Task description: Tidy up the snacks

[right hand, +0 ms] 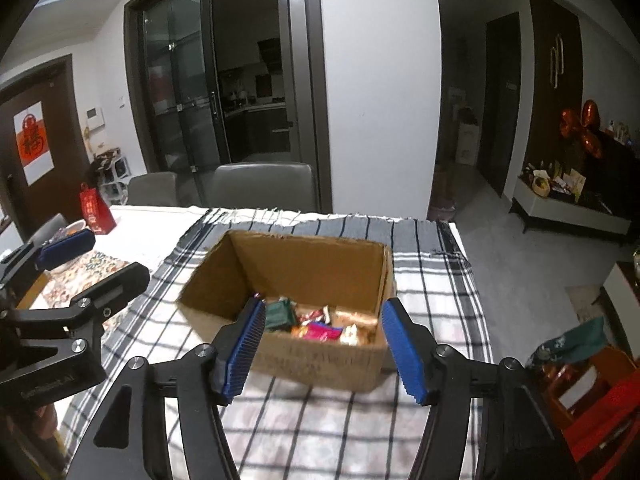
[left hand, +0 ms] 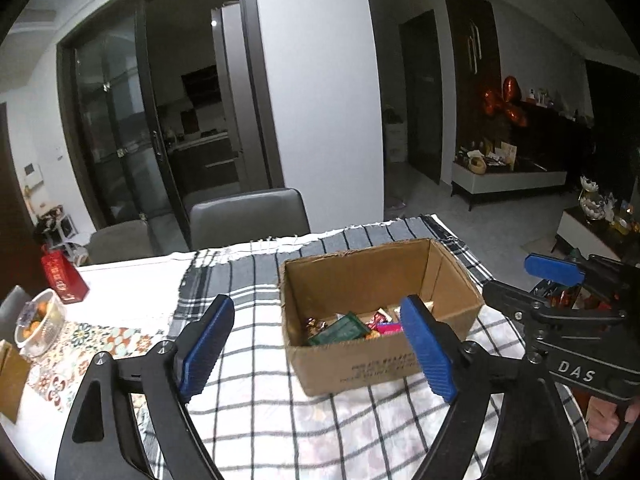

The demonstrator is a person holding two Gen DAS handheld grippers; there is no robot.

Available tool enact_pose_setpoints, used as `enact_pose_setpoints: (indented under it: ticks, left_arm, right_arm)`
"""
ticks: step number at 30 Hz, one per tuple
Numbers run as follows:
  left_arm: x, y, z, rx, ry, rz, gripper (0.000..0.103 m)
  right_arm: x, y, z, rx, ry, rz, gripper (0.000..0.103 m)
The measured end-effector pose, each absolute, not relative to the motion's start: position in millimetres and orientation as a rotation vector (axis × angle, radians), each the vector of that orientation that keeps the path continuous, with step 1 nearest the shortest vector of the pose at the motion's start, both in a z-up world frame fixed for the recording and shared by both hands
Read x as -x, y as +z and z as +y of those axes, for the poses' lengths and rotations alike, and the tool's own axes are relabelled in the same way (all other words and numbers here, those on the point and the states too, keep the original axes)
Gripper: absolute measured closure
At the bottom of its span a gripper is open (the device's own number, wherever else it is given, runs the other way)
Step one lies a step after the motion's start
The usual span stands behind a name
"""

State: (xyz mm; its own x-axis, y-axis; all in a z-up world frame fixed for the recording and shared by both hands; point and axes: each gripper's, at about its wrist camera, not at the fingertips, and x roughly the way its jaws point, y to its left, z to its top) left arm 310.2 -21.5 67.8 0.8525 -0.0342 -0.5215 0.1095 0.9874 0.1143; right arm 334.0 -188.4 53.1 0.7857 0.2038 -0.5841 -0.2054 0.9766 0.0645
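Note:
An open cardboard box (left hand: 384,364) stands on the checked tablecloth (left hand: 248,280), and shows in the right wrist view too (right hand: 320,364). Several wrapped snacks (left hand: 352,326) lie in its bottom, among them a green packet (right hand: 280,314) and a pink one (right hand: 320,334). My left gripper (left hand: 316,348) is open and empty, just in front of the box's near left corner. My right gripper (right hand: 324,348) is open and empty, above the box's near wall. The right gripper also shows at the right of the left wrist view (left hand: 560,308), beside the box.
A red gift bag (left hand: 64,280) and a glass bowl of oranges (left hand: 40,324) stand at the table's left on a patterned mat (left hand: 92,344). Grey chairs (left hand: 248,216) stand behind the table. The table's right edge (right hand: 468,280) drops to the floor; a red chair with a bag (right hand: 580,364) stands there.

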Motion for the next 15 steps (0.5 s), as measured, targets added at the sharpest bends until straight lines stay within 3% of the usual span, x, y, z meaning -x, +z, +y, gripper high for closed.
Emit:
enact_pose_setpoints:
  ticks: [2, 8, 15]
  left_arm:
    - [-294.8, 68.6, -19.2, -0.142, -0.068, 0.537, 0.013]
    - [-246.0, 73.0, -11.0, -0.124, -0.056, 0.501, 0.003]
    - [-198.4, 76.3, -7.5, -0.136, -0.045, 0.454, 0.0]
  right_arm:
    - [-317.5, 57.6, -188.2, 0.01, 0.212, 0.619, 0.034]
    - [-269.2, 71.2, -186.6, 0.012, 0.206, 0.566, 0.023]
    - [-219.0, 78.9, -182.3, 0.023, 0.22, 0.529, 0.021]
